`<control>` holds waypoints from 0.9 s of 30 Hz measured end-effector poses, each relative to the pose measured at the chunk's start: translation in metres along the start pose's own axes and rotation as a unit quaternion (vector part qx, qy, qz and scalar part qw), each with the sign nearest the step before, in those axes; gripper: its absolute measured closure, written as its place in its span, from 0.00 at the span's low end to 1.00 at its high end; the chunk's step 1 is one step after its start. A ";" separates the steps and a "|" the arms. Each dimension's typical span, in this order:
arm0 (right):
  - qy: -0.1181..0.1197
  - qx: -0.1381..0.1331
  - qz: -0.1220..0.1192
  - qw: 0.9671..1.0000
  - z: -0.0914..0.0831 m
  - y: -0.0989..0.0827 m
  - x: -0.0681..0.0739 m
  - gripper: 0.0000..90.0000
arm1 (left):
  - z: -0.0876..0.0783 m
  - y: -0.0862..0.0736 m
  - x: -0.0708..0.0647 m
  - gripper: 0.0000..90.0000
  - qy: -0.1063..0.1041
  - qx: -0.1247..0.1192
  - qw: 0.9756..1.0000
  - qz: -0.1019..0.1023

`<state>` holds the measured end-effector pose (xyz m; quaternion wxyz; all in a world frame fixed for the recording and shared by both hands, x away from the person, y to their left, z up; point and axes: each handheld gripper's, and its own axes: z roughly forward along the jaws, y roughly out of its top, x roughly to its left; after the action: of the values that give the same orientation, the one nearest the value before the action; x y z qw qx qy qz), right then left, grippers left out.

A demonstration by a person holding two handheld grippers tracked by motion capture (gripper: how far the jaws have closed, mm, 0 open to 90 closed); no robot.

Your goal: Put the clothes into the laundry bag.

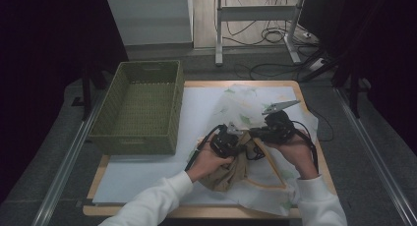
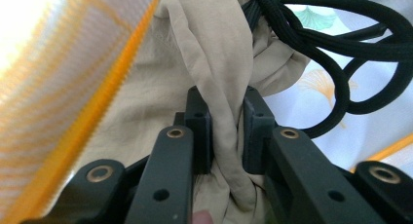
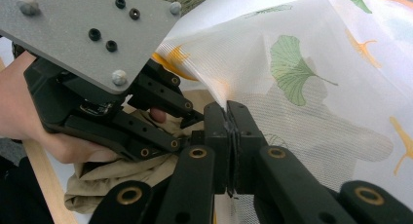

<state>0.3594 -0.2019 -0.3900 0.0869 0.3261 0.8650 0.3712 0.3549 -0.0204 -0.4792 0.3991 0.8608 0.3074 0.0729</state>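
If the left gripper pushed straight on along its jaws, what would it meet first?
The left gripper already pinches a fold of the beige cloth; straight ahead is more of that bunched cloth, then probably the looped black cord, though depth is unclear.

There were two grippers: the left gripper (image 1: pixel 235 143) and the right gripper (image 1: pixel 259 133), each held in one hand, so two hands in white sleeves. One woven green basket (image 1: pixel 140 108) stood at the table's far left corner. One beige cloth (image 1: pixel 227 173) lay bunched near the near edge. One sheer leaf-printed cloth (image 1: pixel 246 105) spread toward the right edge. One table (image 1: pixel 101 172) carried everything.
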 end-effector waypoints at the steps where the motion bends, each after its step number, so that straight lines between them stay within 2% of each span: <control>1: 0.000 0.000 0.001 1.000 0.000 0.000 0.000 0.96 | 0.000 -0.001 0.000 0.85 -0.006 -0.002 1.000 -0.003; 3: 0.000 0.001 0.002 1.000 0.001 -0.001 -0.001 0.97 | 0.000 -0.001 -0.001 0.82 -0.012 -0.002 1.000 -0.006; 8: -0.001 0.001 0.001 1.000 0.001 -0.001 -0.002 0.96 | -0.006 -0.002 -0.008 0.61 -0.032 -0.010 0.999 0.003; 12: -0.001 0.003 0.002 1.000 0.001 -0.001 -0.002 0.96 | -0.018 -0.004 -0.013 0.41 -0.017 -0.038 0.999 0.008; 13: -0.001 0.002 0.003 1.000 0.001 -0.001 -0.002 0.96 | -0.021 -0.005 -0.014 0.38 -0.020 -0.040 0.999 0.012; 17: -0.002 0.003 0.005 1.000 0.001 -0.002 -0.002 0.96 | -0.033 -0.011 -0.017 0.35 -0.034 -0.038 0.998 0.021; 20: -0.002 0.003 0.005 1.000 0.002 -0.002 -0.003 0.96 | -0.040 -0.017 -0.017 0.35 -0.042 -0.041 0.998 0.011; 22: -0.002 0.004 0.005 1.000 0.002 -0.002 -0.004 0.96 | -0.046 -0.022 -0.015 0.36 -0.046 -0.039 0.998 0.012; 27: -0.002 0.005 0.007 1.000 0.003 -0.003 -0.005 0.96 | -0.061 -0.033 -0.011 0.39 -0.041 -0.043 0.998 0.008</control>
<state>0.3626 -0.2049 -0.3945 0.0849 0.3332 0.8645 0.3667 0.3077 0.0286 -0.4609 0.4472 0.8475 0.2808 0.0537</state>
